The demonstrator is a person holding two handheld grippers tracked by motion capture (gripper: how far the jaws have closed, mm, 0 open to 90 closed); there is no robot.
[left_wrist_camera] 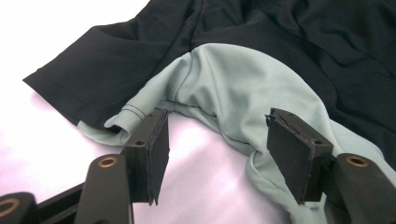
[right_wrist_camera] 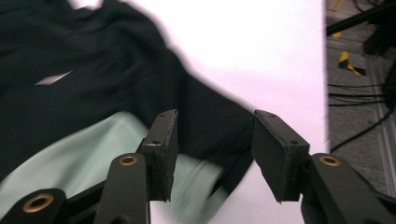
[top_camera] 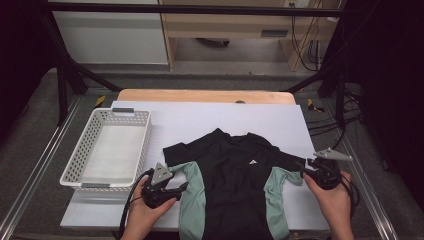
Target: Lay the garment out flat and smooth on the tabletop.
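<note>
A black T-shirt (top_camera: 235, 185) with mint-green side panels lies spread flat on the white-covered tabletop (top_camera: 200, 120), collar pointing away from the person, hem hanging over the near edge. The left gripper (top_camera: 184, 186) sits low at the shirt's left sleeve, fingers (left_wrist_camera: 152, 149) spread apart and astride the green underarm fold, one pad just beside the sleeve's hem, nothing pinched. Over at the far side, the right gripper (top_camera: 304, 167) hovers at the right sleeve, fingers (right_wrist_camera: 161, 151) parted with the sleeve cuff showing in the gap below them, not clamped. A white perforated basket (top_camera: 107, 150) stands left of the shirt.
</note>
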